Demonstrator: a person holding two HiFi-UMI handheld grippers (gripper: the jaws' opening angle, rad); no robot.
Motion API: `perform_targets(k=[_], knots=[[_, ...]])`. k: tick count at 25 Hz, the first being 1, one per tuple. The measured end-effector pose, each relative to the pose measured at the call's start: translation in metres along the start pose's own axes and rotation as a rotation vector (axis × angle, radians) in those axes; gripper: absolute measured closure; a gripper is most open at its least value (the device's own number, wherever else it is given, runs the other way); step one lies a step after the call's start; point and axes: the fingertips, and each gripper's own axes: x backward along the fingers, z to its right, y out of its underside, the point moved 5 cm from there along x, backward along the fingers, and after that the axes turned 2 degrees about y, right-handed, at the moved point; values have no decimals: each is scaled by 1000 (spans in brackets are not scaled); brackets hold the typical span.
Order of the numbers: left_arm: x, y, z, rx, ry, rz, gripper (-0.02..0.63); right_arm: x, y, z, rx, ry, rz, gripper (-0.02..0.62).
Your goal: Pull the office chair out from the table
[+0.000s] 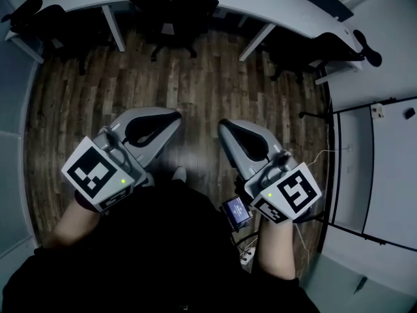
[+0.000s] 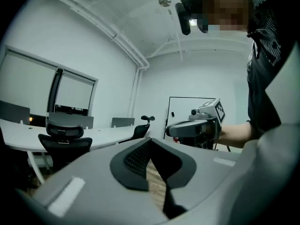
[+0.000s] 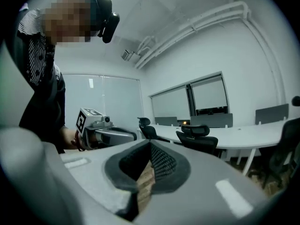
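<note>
Both pairs of fingers are pressed shut with nothing between them. The left gripper [image 1: 173, 117] and the right gripper [image 1: 225, 128] are held side by side in front of the person, pointing out over the wood floor [image 1: 195, 83]. Only a sliver of floorboard shows through the slit between the ribbed pads [image 2: 133, 159].

The office chair [image 1: 171, 5] they are meant to fetch is the black one with a headrest [image 2: 64, 131]. It is pushed in at the middle of the curved white table [image 1: 273, 12], its seat tucked under the top. It stands well apart from both grippers, across a stretch of floor. Two other dark chairs [image 1: 26, 15] sit at the far ends of the table and are not the ones to go for.

I'd judge the chair to be fairly heavy, but nothing needs lifting. It has a star base [image 1: 172, 44], and though it is too shadowed for me to be sure, I take it to be on castors, so it should roll freely on the hard boards. It will likely swivel if tugged off-centre. The backrest [image 3: 199, 144] looks like soft mesh that would give under the jaws, so its stiff upper rim or the headrest bar is the better hold. Either gripper would need to open first, then pull straight back toward the person.
</note>
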Motion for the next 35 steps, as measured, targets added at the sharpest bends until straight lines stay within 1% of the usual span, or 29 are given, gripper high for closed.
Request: perform_targets(k=[6, 9, 13, 17, 21, 24, 28, 35], knots=[[-20, -4, -4, 8, -33, 6, 603, 3, -4, 22, -6, -37, 36, 594], [-30, -5, -9, 20, -62, -6, 604, 2, -6, 33, 5, -67, 50, 594], [-40, -6, -10, 21, -110, -27, 604, 1, -8, 50, -13, -107, 82, 594], [-41, -4, -14, 36, -150, -45, 604, -4, -6, 58, -13, -148, 76, 594], [-42, -1, -12, 29, -155, -61, 604, -5, 1, 63, -25, -167, 69, 594], [-40, -1, -16, 27, -173, -54, 604, -11, 4, 63, -29, -170, 50, 594], [-44, 3, -27, 88, -158, -18, 603, -13, 2, 67, -17, -157, 42, 594], [-58, -14, -48, 46, -124, 19, 604, -15, -15, 77, -2, -100, 47, 594]])
